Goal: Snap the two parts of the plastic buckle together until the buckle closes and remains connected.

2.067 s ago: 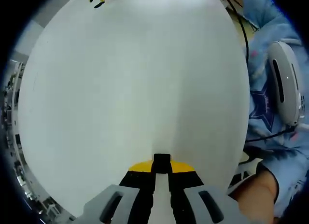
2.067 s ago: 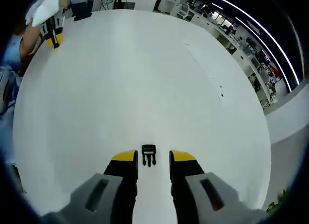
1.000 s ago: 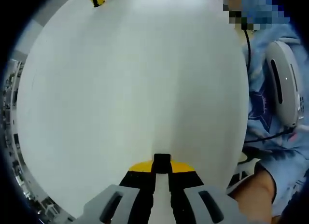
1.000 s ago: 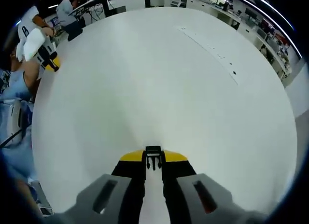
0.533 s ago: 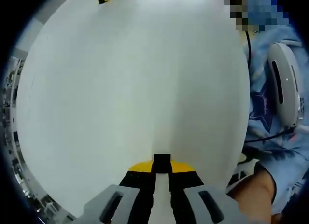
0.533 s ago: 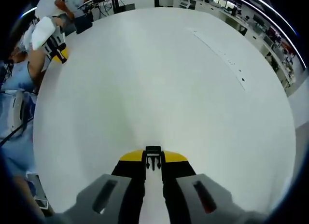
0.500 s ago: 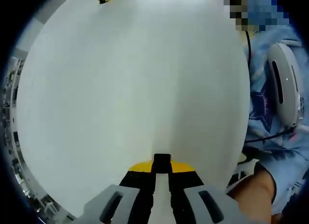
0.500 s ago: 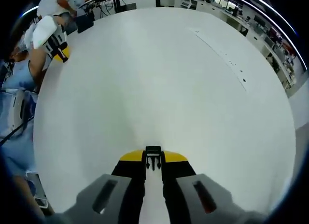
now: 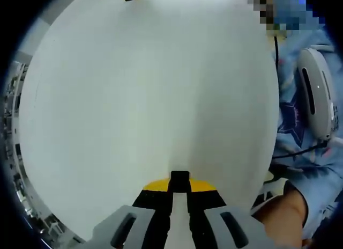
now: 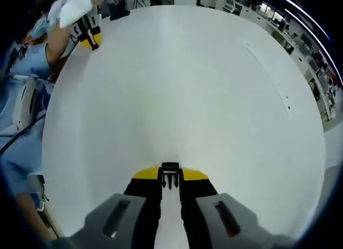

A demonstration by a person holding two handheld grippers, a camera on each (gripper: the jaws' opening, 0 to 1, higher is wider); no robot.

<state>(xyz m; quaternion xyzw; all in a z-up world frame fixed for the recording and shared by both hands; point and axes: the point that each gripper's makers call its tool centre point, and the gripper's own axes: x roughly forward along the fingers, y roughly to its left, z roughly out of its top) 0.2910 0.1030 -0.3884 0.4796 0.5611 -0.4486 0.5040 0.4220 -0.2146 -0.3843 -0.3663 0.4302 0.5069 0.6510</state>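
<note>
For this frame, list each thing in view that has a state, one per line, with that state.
left gripper: shut on the socket half.
socket half: pinched between the jaws, not joined to its mate.
right gripper: shut on the pronged half.
pronged half: pinched between the jaws, prongs showing, unmated.
white table: bare where it shows.
buckle: open, its two halves held far apart.

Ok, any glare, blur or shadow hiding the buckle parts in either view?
Left gripper view: even light, buckle part sharp at the claw tips. Right gripper view: pronged part crisp, no glare, table edge bowed by fisheye.
</note>
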